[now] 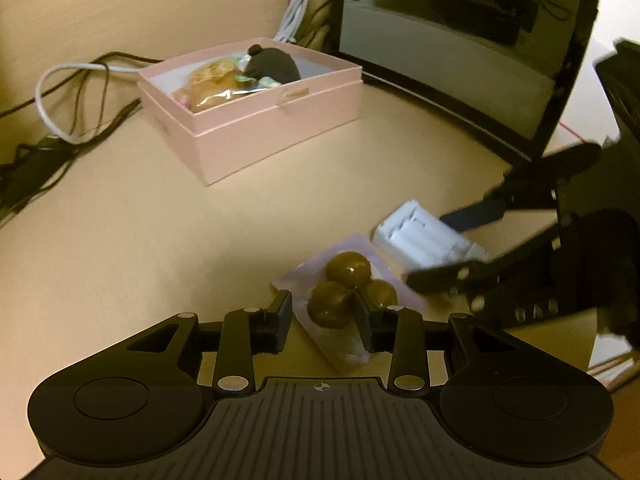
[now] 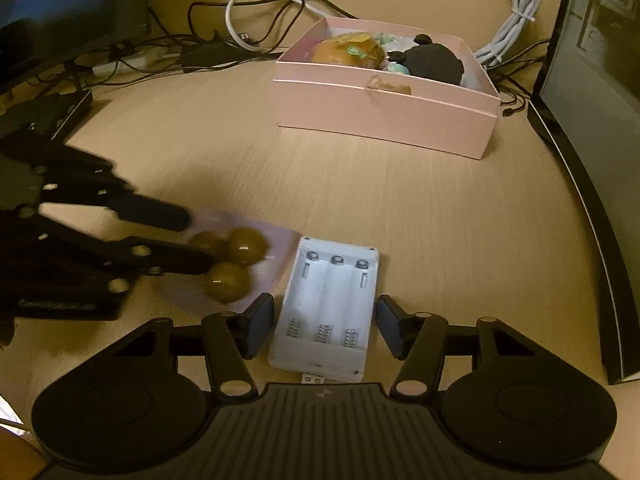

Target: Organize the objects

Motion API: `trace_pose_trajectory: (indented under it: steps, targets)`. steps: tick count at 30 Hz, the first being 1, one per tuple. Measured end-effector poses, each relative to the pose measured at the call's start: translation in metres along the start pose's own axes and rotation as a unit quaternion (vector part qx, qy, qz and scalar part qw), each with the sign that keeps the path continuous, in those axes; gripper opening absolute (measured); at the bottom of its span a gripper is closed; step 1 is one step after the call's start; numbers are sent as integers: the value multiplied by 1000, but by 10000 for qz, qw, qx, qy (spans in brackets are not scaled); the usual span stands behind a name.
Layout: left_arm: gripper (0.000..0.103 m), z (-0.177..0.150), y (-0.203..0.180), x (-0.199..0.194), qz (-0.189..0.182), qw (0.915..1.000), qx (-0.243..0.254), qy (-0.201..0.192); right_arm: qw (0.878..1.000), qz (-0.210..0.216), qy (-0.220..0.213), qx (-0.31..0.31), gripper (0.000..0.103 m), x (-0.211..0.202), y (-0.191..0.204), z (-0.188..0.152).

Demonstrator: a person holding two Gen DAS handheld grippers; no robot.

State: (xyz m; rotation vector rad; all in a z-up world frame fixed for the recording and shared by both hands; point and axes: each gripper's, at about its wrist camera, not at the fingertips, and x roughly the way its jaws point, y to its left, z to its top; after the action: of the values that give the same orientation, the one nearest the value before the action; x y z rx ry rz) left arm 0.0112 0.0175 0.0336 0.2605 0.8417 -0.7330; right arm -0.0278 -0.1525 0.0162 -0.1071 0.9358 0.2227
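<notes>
Left gripper (image 1: 324,320): fingers spread, straddling a clear packet of three brown balls (image 1: 346,292) lying flat on the wooden desk (image 1: 140,240); right finger pad overlapping the packet between the balls, left finger pad at the packet's edge. Contact blurred, no firm pinch visible.

Right gripper (image 2: 325,326): fingers spread on either side of a white battery charger (image 2: 326,312); small gaps visible between pads and charger walls. Charger lying flat, three empty slots facing up, springs at the near end, USB plug protruding at the near edge. Printing near the plug too small to read.

Packet and charger just beside each other, edges touching or nearly so; cannot tell which.

Pink box (image 2: 384,108) open, farther back on the desk, well apart from both grippers. Contents: wrapped golden-brown items (image 2: 348,52) and a black soft object (image 2: 430,62). Tape patch on the front wall, no readable text.

White cable (image 2: 264,0) and black cables behind the box. Dark monitor (image 1: 460,32) standing right of the box. No brand name or label legible anywhere.
</notes>
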Motion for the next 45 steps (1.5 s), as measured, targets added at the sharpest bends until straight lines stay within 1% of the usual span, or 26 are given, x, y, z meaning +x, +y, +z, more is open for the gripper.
trace_pose_trajectory:
  steps: [2, 4, 6, 8, 10, 11, 12, 13, 14, 16, 18, 20, 23, 25, 27, 29, 31, 32, 33, 34, 35, 37, 40, 43, 45]
  targets:
    - [35, 5, 1, 6, -68, 10000, 13, -13, 10000, -40, -26, 67, 54, 0, -3, 0]
    - [34, 8, 1, 11, -131, 9997, 181, -77, 9999, -82, -35, 143, 55, 0, -8, 0]
    - [31, 10, -4, 13, -138, 9979, 609, -178, 9998, -105, -36, 180, 55, 1, -11, 0]
    - [24, 10, -15, 14, -69, 9922, 1217, -250, 9998, -106, -38, 168, 55, 0, -12, 0]
    - [22, 9, -24, 14, 8, 9851, 1703, -256, 9998, -103, -49, 157, 55, 1, -12, -1]
    - [22, 9, -25, 15, 12, 9828, 1828, -250, 9998, -104, -57, 155, 55, 1, -12, -1]
    - [22, 10, -23, 15, -35, 9828, 1832, -234, 9998, -100, -62, 149, 55, 1, -12, -1]
    - [22, 12, -18, 16, -131, 9855, 1681, -197, 9998, -98, -65, 145, 55, 1, -13, -1]
    - [23, 16, -11, 18, -257, 9893, 1426, -144, 9998, -92, -63, 144, 55, 1, -13, -1]
    - [24, 22, 6, 22, -560, 9953, 788, -7, 9999, -81, -60, 134, 55, 1, -14, -1]
    - [26, 28, 19, 26, -803, 9960, 367, 158, 9999, -74, -58, 120, 56, 1, -14, -1]
    - [27, 32, 24, 30, -932, 9950, 247, 274, 9999, -74, -53, 114, 56, 0, -14, -1]
    - [27, 38, 24, 33, -972, 9942, 236, 400, 9999, -75, -53, 114, 56, 0, -14, -1]
    - [27, 39, 25, 34, -941, 9947, 100, 408, 9999, -74, -52, 122, 57, 0, -14, -1]
    - [27, 39, 26, 35, -832, 9955, -238, 387, 9999, -59, -41, 134, 57, 0, -15, 0]
    - [26, 37, 23, 32, -602, 9964, -493, 337, 9999, -32, -4, 116, 55, 1, -15, 1]
    - [25, 33, 17, 28, -411, 9971, -586, 270, 9998, 20, 12, 179, 54, 0, -16, 3]
    - [24, 31, 14, 26, -378, 9970, -634, 241, 9997, 20, -7, 224, 52, -2, -17, 4]
    - [22, 29, 12, 22, -360, 9967, -702, 200, 9997, 12, -23, 253, 51, -5, -18, 4]
    - [12, 26, 13, 18, -389, 9959, -809, 150, 9996, 22, -49, 272, 49, -7, -20, 5]
    - [9, 25, 14, 14, -436, 9948, -920, 97, 9995, 28, -86, 297, 48, -12, -22, 6]
    - [9, 22, 16, 7, -486, 9929, -1081, 61, 9993, 6, -168, 321, 48, -19, -26, 8]
    - [9, 14, 16, 0, -307, 9936, -1085, 68, 9991, -56, -286, 319, 48, -27, -32, 13]
    - [9, 3, 20, -7, -130, 9906, -1365, 15, 9987, -195, -391, 255, 48, -31, -37, 15]
    - [9, -3, 22, -11, -134, 9873, -1584, -45, 9985, -273, -380, 295, 48, -28, -42, 14]
